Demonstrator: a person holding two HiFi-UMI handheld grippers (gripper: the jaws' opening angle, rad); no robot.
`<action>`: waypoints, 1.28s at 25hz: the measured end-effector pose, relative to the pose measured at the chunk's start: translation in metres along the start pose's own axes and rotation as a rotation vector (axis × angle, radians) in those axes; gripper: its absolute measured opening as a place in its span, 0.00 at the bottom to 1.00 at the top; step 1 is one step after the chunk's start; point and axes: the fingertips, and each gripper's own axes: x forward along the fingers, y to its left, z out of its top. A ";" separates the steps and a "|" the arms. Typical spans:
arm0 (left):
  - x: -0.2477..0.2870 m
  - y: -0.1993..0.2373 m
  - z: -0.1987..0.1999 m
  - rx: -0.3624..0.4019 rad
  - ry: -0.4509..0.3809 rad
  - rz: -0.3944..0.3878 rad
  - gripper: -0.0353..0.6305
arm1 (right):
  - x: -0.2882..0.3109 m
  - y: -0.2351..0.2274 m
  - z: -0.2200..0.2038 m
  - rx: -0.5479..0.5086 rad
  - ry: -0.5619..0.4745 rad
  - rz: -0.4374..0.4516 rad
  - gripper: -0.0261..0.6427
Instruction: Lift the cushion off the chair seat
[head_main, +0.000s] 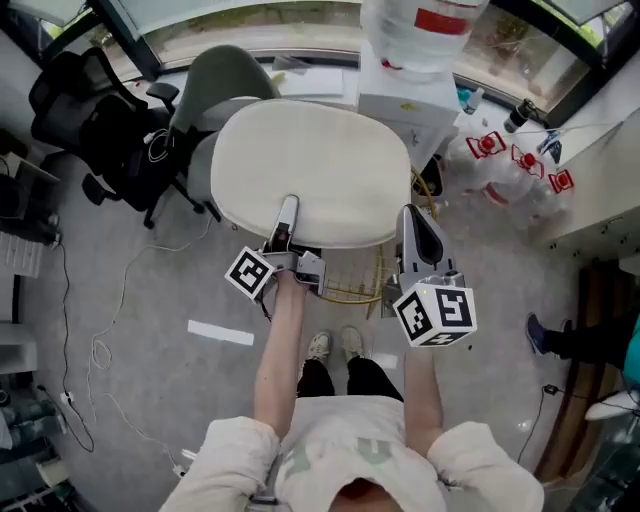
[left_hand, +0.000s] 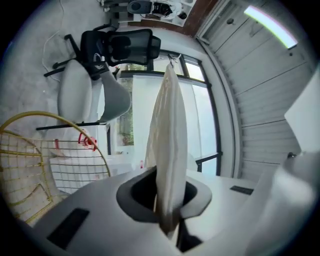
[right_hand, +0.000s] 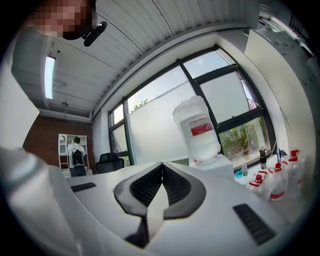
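Observation:
A cream oval cushion (head_main: 310, 170) hangs in the air above a gold wire chair (head_main: 352, 285). My left gripper (head_main: 287, 205) is shut on the cushion's near edge. In the left gripper view the cushion (left_hand: 167, 130) stands edge-on, pinched between the left gripper's (left_hand: 167, 187) dark pads, and the chair's wire seat (left_hand: 35, 155) lies below at the left. My right gripper (head_main: 408, 212) grips the cushion's right near edge. In its own view the right gripper (right_hand: 161, 167) is shut on a pale strip of the cushion (right_hand: 152, 210); the rest of the cushion is hidden.
A water dispenser with a large bottle (head_main: 415, 40) stands just behind the cushion. A grey chair (head_main: 225, 80) and a black office chair (head_main: 90, 110) are at the back left. Spray bottles (head_main: 500, 150) sit on the right counter. Cables (head_main: 95, 350) and a white sheet (head_main: 220, 332) lie on the floor.

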 end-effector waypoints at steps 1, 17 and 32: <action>0.002 -0.023 0.005 0.010 -0.004 -0.015 0.12 | 0.000 0.006 0.022 -0.008 -0.025 -0.004 0.06; -0.003 -0.324 0.013 0.691 -0.065 -0.203 0.12 | -0.041 0.087 0.213 -0.214 -0.330 0.030 0.06; -0.043 -0.395 -0.026 1.535 -0.272 -0.091 0.12 | -0.074 0.099 0.221 -0.321 -0.380 -0.029 0.06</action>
